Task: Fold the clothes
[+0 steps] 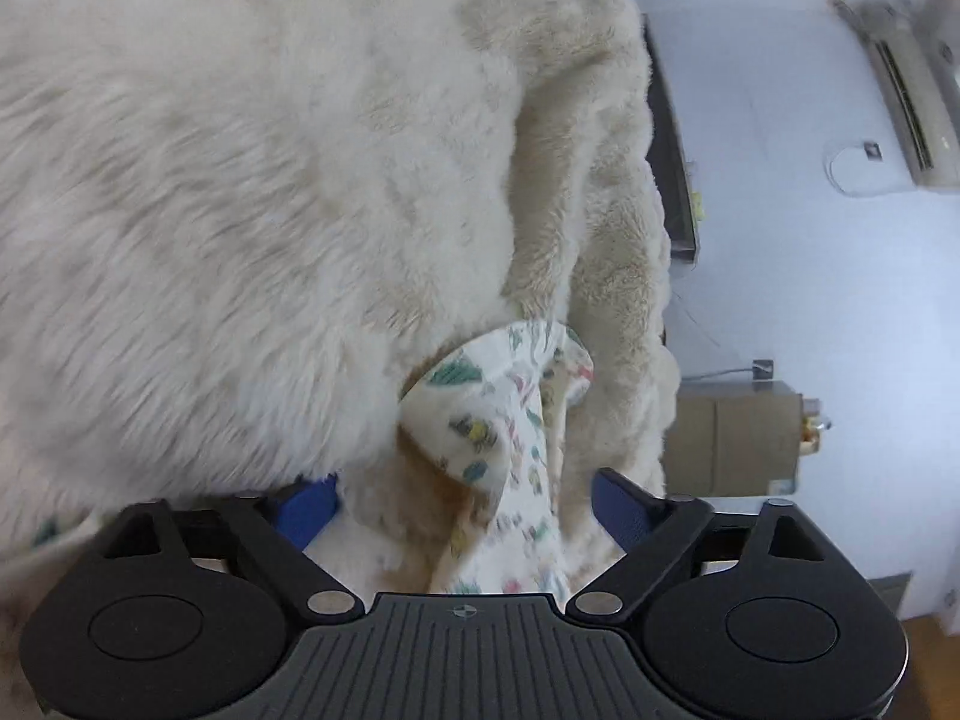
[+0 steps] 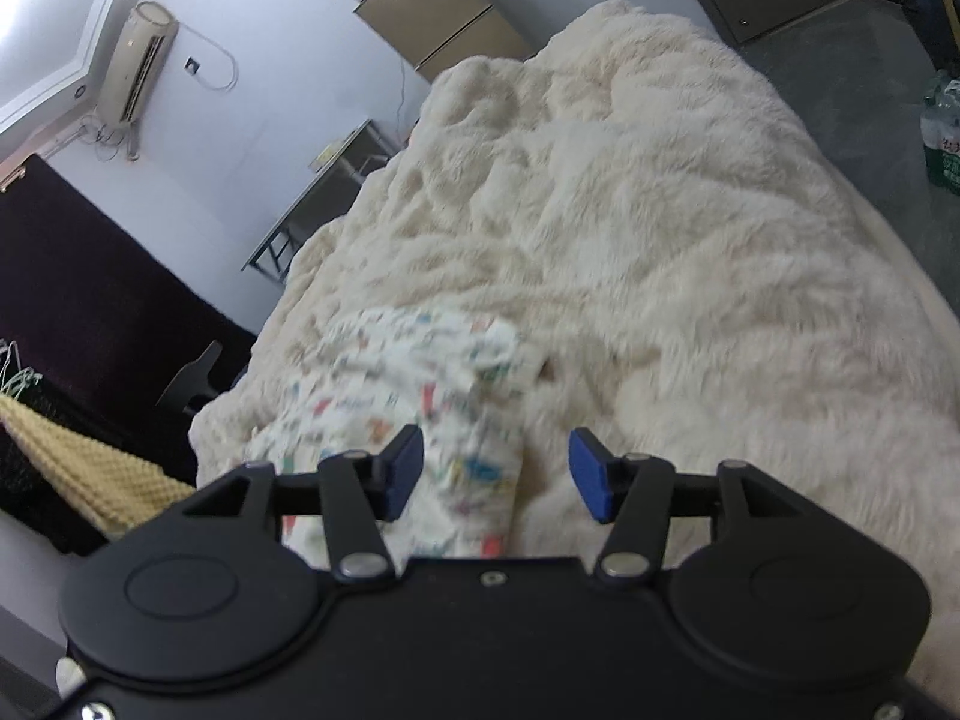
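A white garment with a small colourful print (image 1: 498, 420) lies crumpled on a fluffy cream blanket (image 1: 240, 180). In the left wrist view a fold of it stands up between the blue pads (image 1: 306, 510) of my left gripper (image 1: 462, 507), which is open wide around the cloth. The right wrist view shows the same garment (image 2: 408, 372) bunched on the blanket (image 2: 660, 240). My right gripper (image 2: 497, 474) is open just above its near end, the left pad (image 2: 402, 474) over the cloth and the right pad over bare blanket.
The blanket covers a bed with a dark panel (image 2: 90, 276) along its left side. A yellow knitted cloth (image 2: 78, 468) lies at the lower left. A desk (image 2: 324, 192), a brown cabinet (image 2: 438, 18) and a wall air conditioner (image 2: 138, 60) stand beyond. Packed bottles (image 2: 942, 132) sit on the floor at right.
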### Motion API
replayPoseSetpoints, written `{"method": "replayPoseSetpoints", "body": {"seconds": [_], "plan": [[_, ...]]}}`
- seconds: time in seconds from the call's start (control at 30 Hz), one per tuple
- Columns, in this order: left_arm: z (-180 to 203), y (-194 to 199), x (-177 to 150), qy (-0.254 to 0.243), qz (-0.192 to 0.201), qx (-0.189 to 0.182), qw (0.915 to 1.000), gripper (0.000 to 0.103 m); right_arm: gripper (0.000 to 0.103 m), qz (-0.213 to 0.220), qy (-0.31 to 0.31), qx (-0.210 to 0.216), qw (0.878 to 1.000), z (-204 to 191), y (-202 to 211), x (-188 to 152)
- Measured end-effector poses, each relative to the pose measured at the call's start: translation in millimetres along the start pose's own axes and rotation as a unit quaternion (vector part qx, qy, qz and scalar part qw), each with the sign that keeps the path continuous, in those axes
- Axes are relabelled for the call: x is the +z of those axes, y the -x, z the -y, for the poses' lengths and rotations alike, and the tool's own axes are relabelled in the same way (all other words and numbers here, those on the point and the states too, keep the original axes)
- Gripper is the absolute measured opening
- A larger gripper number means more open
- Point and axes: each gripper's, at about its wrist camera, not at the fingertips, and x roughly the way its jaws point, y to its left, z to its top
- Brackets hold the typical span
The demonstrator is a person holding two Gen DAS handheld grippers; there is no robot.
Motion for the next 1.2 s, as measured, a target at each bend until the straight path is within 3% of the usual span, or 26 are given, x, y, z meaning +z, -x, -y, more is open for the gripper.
{"method": "replayPoseSetpoints", "body": {"seconds": [0.03,0.1,0.13,0.23,0.3,0.37,0.43,0.47,0.53,0.57,0.63,0.67,0.73,0.77,0.8,0.83,0.93,1.03,1.07,1.1,1.17,1.2], "plan": [[5,2,1,-0.017,0.009,0.001,0.9998,0.0,0.052,-0.002,0.001,0.002,1.0,-1,2,-4],[24,38,3,-0.048,0.091,-0.016,0.9946,0.0,0.052,0.0,0.004,0.004,1.0,-4,5,-7],[30,49,2,-0.057,0.111,-0.015,0.9921,0.0,0.052,0.004,0.004,0.008,1.0,-4,6,-6],[32,58,13,-0.089,0.093,0.082,0.9883,0.001,0.052,0.011,0.004,0.021,1.0,-5,8,-4],[17,52,15,-0.1,0.075,0.149,0.9809,0.015,0.052,0.012,0.007,0.023,1.0,-5,10,-3],[9,50,14,-0.112,0.065,0.17,0.9769,0.021,0.052,0.014,0.011,0.022,1.0,-5,12,-3],[-3,57,17,-0.099,0.059,0.159,0.9805,0.027,0.052,0.017,0.018,0.015,1.0,-5,14,-2],[-6,64,19,-0.095,0.056,0.153,0.9821,0.044,0.052,0.019,0.022,0.012,1.0,-5,16,-1],[0,77,15,-0.11,0.047,0.135,0.9836,0.064,0.052,0.019,0.023,0.012,0.999,-6,17,-1],[10,82,8,-0.134,0.039,0.12,0.9829,0.066,0.052,0.019,0.025,0.013,0.999,-7,17,-1],[30,93,-7,-0.182,0.024,0.089,0.9789,0.069,0.052,0.019,0.027,0.015,0.999,-8,19,-2],[40,99,-14,-0.206,0.016,0.074,0.9756,0.078,0.052,0.019,0.029,0.016,0.999,-8,20,-2],[55,102,-32,-0.256,-0.001,0.05,0.9654,0.087,0.052,0.016,0.036,0.017,0.999,-12,21,-3],[68,104,-50,-0.297,-0.012,0.037,0.9542,0.088,0.053,0.013,0.046,0.02,0.999,-19,22,-4],[82,105,-71,-0.345,-0.025,0.028,0.9378,0.088,0.053,0.011,0.056,0.021,0.998,-24,23,-6],[87,104,-80,-0.367,-0.031,0.026,0.9294,0.089,0.054,0.009,0.068,0.022,0.997,-30,24,-7],[87,106,-94,-0.421,-0.013,0.085,0.903,0.089,0.059,0.004,0.1,0.027,0.995,-44,29,-12],[73,124,-80,-0.436,0.004,0.146,0.888,0.089,0.059,0.0,0.133,0.033,0.991,-58,38,-19],[69,136,-72,-0.455,0.011,0.175,0.8733,0.089,0.059,0.001,0.136,0.029,0.99,-60,39,-19],[65,150,-61,-0.483,0.021,0.211,0.8497,0.089,0.059,0.003,0.139,0.025,0.99,-62,41,-19],[60,175,-40,-0.513,0.032,0.266,0.8155,0.09,0.059,0.004,0.14,0.022,0.99,-63,41,-19],[56,193,-25,-0.526,0.041,0.305,0.7933,0.091,0.059,0.005,0.141,0.019,0.99,-64,41,-19]]}}
